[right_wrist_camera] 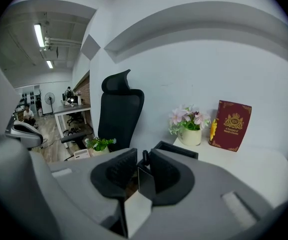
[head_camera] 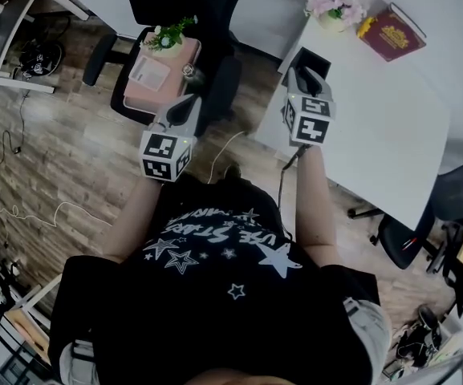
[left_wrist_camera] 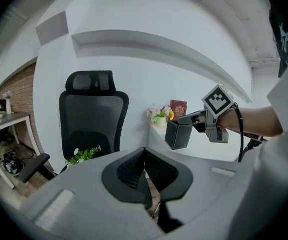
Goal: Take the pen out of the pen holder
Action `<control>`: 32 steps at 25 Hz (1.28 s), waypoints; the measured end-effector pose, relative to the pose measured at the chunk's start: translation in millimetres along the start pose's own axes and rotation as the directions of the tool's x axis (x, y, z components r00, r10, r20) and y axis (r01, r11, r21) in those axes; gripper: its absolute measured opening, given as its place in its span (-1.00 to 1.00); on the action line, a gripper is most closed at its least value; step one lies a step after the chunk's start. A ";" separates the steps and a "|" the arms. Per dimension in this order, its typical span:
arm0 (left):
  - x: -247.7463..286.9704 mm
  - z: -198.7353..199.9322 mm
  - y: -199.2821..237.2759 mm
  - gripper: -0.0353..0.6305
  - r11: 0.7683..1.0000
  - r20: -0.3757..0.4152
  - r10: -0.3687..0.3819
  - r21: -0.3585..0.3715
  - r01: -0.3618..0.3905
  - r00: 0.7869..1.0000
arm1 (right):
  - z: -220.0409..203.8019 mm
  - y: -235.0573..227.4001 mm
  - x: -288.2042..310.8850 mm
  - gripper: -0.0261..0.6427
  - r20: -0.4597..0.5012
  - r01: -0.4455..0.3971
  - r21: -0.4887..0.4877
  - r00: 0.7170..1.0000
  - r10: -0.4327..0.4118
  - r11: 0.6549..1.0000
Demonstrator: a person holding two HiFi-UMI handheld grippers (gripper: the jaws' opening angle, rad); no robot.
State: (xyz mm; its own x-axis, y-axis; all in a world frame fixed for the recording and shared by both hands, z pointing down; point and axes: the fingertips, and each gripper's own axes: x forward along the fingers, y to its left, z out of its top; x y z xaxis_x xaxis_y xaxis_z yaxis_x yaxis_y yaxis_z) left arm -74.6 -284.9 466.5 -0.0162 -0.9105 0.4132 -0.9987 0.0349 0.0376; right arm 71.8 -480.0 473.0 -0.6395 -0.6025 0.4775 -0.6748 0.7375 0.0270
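Note:
A black square pen holder (head_camera: 318,59) (left_wrist_camera: 177,134) (right_wrist_camera: 177,151) stands on the near left corner of the white table (head_camera: 391,127). My right gripper (head_camera: 302,70) (right_wrist_camera: 144,160) reaches over its rim, and the black top of a pen (right_wrist_camera: 144,157) sticks up between the two pads, which close in on it from both sides. The rest of the pen is hidden inside the holder. My left gripper (head_camera: 189,103) (left_wrist_camera: 144,176) hangs off the table over the floor, in front of the chair, with its jaws together and nothing between them.
A black office chair (head_camera: 175,22) carries a pink box with a small green plant (head_camera: 163,62) on its seat. A flower pot (head_camera: 334,6) and a dark red book (head_camera: 391,32) stand at the back of the table. Another chair (head_camera: 424,231) sits at the right.

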 end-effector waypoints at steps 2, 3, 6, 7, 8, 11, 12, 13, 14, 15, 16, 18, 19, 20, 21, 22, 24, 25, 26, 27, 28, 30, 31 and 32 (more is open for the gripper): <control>-2.3 -1.0 -0.6 -0.86 1.000 0.005 0.005 -0.003 -0.005 1.000 | -1.5 -0.6 0.7 -0.67 -0.006 0.003 0.000 1.000 -0.003 1.000; -3.6 -1.6 -1.5 -0.86 1.000 0.006 0.006 -0.005 -0.006 1.000 | -2.1 -0.6 1.0 -0.71 -0.007 0.003 -0.001 1.000 -0.003 1.000; -7.9 -3.5 -4.0 -0.86 1.000 0.009 0.008 -0.007 -0.008 1.000 | -3.3 -1.8 1.8 -0.77 -0.012 0.008 -0.009 1.000 -0.009 1.000; -9.3 -4.1 -4.1 -0.86 1.000 0.009 0.010 -0.007 -0.010 1.000 | -3.5 -2.7 2.1 -0.80 -0.015 0.011 -0.011 1.000 -0.011 1.000; -11.0 -4.6 -3.7 -0.86 1.000 0.008 0.013 -0.006 -0.013 1.000 | -3.3 -3.4 2.3 -0.80 -0.017 0.013 -0.012 1.000 -0.013 1.000; -16.9 -5.5 -1.4 -0.86 1.000 0.006 0.024 -0.003 -0.024 1.000 | -0.9 -3.9 0.4 -0.81 -0.012 0.014 -0.010 1.000 -0.014 1.000; -18.9 -5.8 -0.5 -0.86 1.000 0.006 0.026 -0.002 -0.026 1.000 | 0.4 -3.9 -1.0 -0.81 -0.006 0.014 -0.008 1.000 -0.014 1.000; -20.7 -5.9 0.1 -0.86 1.000 0.006 0.027 -0.001 -0.027 1.000 | 2.0 -3.9 -2.7 -0.81 0.002 0.014 -0.007 1.000 -0.014 1.000; -22.2 -6.0 0.5 -0.86 1.000 0.007 0.025 -0.001 -0.025 1.000 | 3.9 -4.0 -4.8 -0.81 0.009 0.014 -0.004 1.000 -0.014 1.000; -23.3 -5.8 0.8 -0.86 1.000 0.007 0.021 0.000 -0.021 1.000 | 6.3 -4.2 -7.1 -0.81 0.018 0.016 -0.001 1.000 -0.016 1.000; -24.0 -5.2 1.2 -0.86 1.000 0.008 0.015 0.001 -0.015 1.000 | 9.4 -4.4 -9.8 -0.81 0.027 0.019 0.003 0.999 -0.019 1.000; -24.0 -2.9 2.0 -0.86 1.000 0.014 -0.001 0.006 0.001 1.000 | 17.5 -4.4 -16.6 -0.81 0.051 0.028 0.010 0.998 -0.029 1.000; -23.5 -1.2 2.4 -0.86 1.000 0.019 -0.012 0.008 0.011 1.000 | 22.3 -4.0 -20.8 -0.81 0.065 0.033 0.012 0.997 -0.034 0.999; -22.8 0.5 2.7 -0.86 1.000 0.024 -0.023 0.009 0.022 0.999 | 27.5 -3.6 -25.4 -0.81 0.080 0.039 0.014 0.996 -0.040 0.999; -22.1 2.2 2.8 -0.86 0.999 0.028 -0.035 0.010 0.034 0.999 | 32.7 -3.0 -30.5 -0.81 0.096 0.047 0.015 0.994 -0.048 0.999; -21.5 3.8 2.8 -0.86 0.999 0.032 -0.048 0.011 0.047 0.998 | 38.0 -2.7 -36.2 -0.81 0.111 0.058 0.016 0.992 -0.059 0.998; -20.2 7.5 2.9 -0.86 0.997 0.041 -0.077 0.020 0.076 0.996 | 48.5 -4.1 -48.9 -0.81 0.140 0.093 0.027 0.985 -0.096 0.995; -19.3 9.9 3.3 -0.86 0.995 0.047 -0.094 0.030 0.092 0.994 | 53.8 -5.8 -55.7 -0.81 0.155 0.116 0.037 0.981 -0.120 0.993; -18.4 12.4 3.9 -0.86 0.993 0.055 -0.112 0.041 0.110 0.992 | 59.0 -7.6 -62.5 -0.81 0.170 0.140 0.047 0.975 -0.146 0.989; -18.1 14.5 4.8 -0.86 0.990 0.061 -0.131 0.049 0.129 0.989 | 63.8 -8.6 -69.1 -0.81 0.183 0.163 0.057 0.968 -0.170 0.985; -18.7 15.9 6.0 -0.86 0.988 0.065 -0.150 0.054 0.146 0.987 | 68.2 -8.4 -75.6 -0.81 0.195 0.183 0.065 0.962 -0.193 0.981; -21.2 16.7 8.9 -0.86 0.981 0.070 -0.186 0.063 0.182 0.980 | 75.3 -5.8 -89.6 -0.81 0.216 0.222 0.080 0.948 -0.235 0.972; -22.6 16.5 10.2 -0.86 0.977 0.070 -0.206 0.069 0.201 0.976 | 77.7 -4.1 -97.1 -0.81 0.224 0.243 0.087 0.940 -0.257 0.966; -24.5 15.8 11.8 -0.86 0.973 0.071 -0.225 0.074 0.220 0.972 | 79.5 -1.7 -104.2 -0.81 0.230 0.263 0.091 0.933 -0.277 0.961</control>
State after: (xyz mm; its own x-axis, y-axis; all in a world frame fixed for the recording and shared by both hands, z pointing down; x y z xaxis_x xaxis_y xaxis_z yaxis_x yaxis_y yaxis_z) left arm -86.7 -268.7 442.5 0.2053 -0.9218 0.3289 -0.9786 -0.1967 0.0597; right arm 110.3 -442.7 353.4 -0.4945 -0.8365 0.2361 -0.8498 0.5224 0.0710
